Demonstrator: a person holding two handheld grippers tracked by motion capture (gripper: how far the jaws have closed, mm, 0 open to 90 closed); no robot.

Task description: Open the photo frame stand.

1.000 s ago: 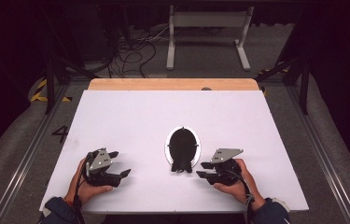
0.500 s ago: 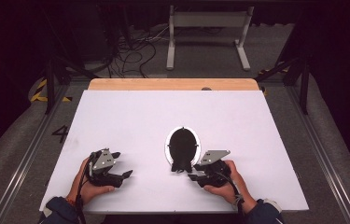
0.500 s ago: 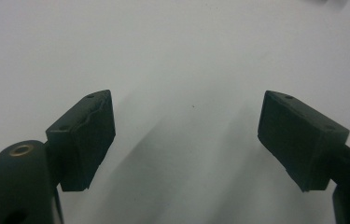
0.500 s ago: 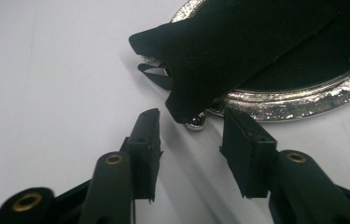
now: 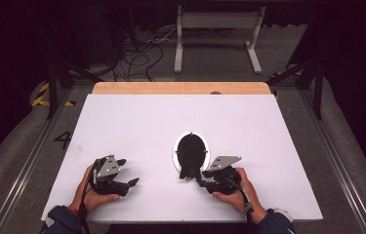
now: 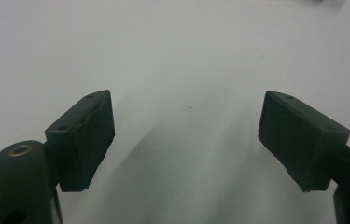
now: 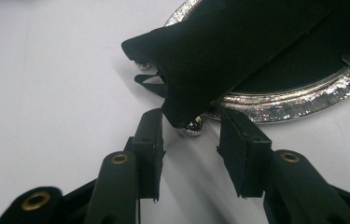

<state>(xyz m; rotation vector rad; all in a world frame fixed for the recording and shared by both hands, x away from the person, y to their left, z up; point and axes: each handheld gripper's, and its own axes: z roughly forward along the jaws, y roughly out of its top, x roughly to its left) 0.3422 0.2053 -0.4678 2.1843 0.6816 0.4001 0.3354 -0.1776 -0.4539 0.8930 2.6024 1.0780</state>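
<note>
An oval frame with a shiny silver rim lies on the white table, black back upward. A black stand flap sticks out past its near end, beside a small silver ball foot. My right gripper is at that near end. In the right gripper view its jaws stand partly open on either side of the flap's tip, with gaps on both sides. My left gripper rests at the front left, well apart from the frame, and is open over bare table.
A wooden strip runs along the table's far edge. Beyond it are cables and a white stand on the floor. Metal rails flank the table on both sides.
My right gripper has shifted a little to the left, closing in on the frame's near end. The left gripper has stayed put.
</note>
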